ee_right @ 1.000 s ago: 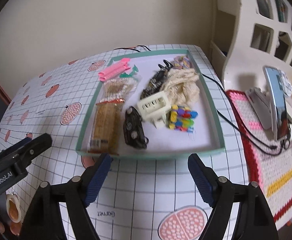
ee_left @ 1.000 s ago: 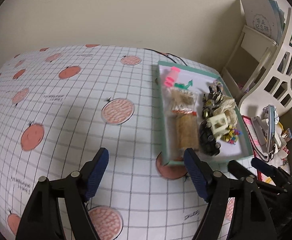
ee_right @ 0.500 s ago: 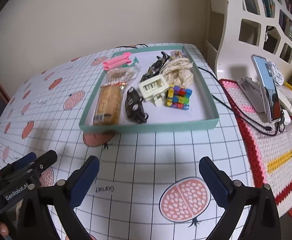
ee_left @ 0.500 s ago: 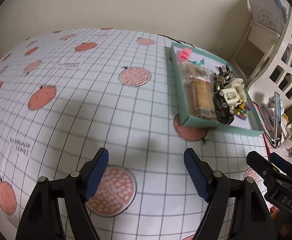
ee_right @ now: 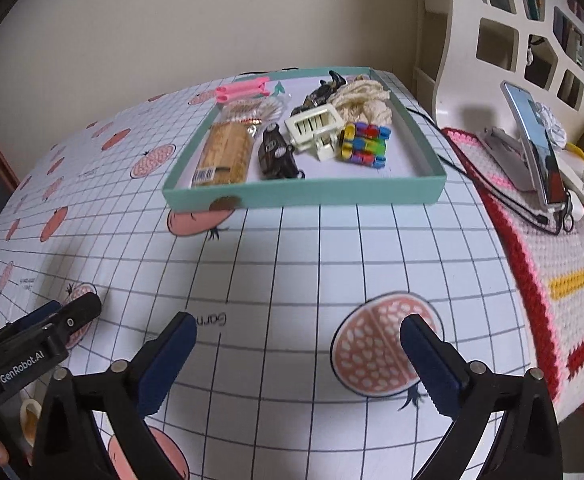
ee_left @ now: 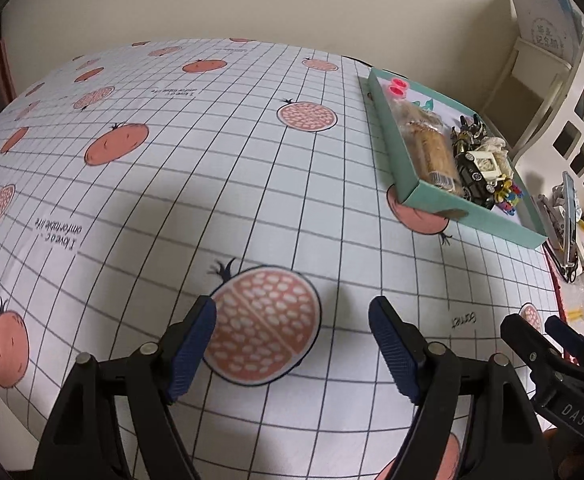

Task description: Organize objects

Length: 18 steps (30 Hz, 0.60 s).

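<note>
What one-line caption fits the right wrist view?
Open right hand-held gripper above the pomegranate-print tablecloth, facing a teal tray of small items.

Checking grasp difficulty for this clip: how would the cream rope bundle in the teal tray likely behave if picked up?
The cream rope bundle is loosely heaped, so it would probably sag and trail strands. It looks light. It touches the white plastic piece, so it might drag it.

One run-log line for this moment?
left tongs: open, empty | right tongs: open, empty | tray: full, untouched | both over tablecloth
</note>
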Available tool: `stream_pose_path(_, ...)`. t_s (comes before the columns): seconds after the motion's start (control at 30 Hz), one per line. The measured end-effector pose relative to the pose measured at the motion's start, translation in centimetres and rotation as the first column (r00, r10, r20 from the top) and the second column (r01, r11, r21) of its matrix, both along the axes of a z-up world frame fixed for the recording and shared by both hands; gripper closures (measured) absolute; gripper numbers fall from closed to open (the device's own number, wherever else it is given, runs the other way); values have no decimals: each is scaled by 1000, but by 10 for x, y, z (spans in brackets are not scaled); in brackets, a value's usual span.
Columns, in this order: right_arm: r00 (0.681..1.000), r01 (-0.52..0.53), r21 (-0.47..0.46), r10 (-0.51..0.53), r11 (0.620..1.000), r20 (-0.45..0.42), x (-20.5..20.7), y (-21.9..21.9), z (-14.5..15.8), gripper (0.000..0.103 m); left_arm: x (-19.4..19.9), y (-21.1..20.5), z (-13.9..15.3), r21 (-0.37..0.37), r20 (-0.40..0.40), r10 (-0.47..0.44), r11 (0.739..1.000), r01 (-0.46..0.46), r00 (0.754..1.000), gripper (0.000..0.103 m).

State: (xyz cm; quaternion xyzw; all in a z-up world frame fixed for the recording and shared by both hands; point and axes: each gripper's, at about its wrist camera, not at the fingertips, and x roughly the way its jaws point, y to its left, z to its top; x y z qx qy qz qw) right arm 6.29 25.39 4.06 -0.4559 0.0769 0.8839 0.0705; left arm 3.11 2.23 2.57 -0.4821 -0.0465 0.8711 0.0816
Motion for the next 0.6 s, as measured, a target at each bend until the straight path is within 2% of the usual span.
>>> stream_pose_path(0.03,1000,0,2,0,1000,0,1,0,-1,0,1,1,-1,-7,-2,0,1000,0,1000,9)
stream_pose_path(0.23,1000,8,3,-8,1000,3,4,2,-5,0,5,2,-1,-13,-17,-13,1000,13,1000,9)
stream_pose_path(0.6,1000,8,24,-8,1000,26,5,2,-14,0,9,9,-6,-75,-39,-38,997,35,999,9)
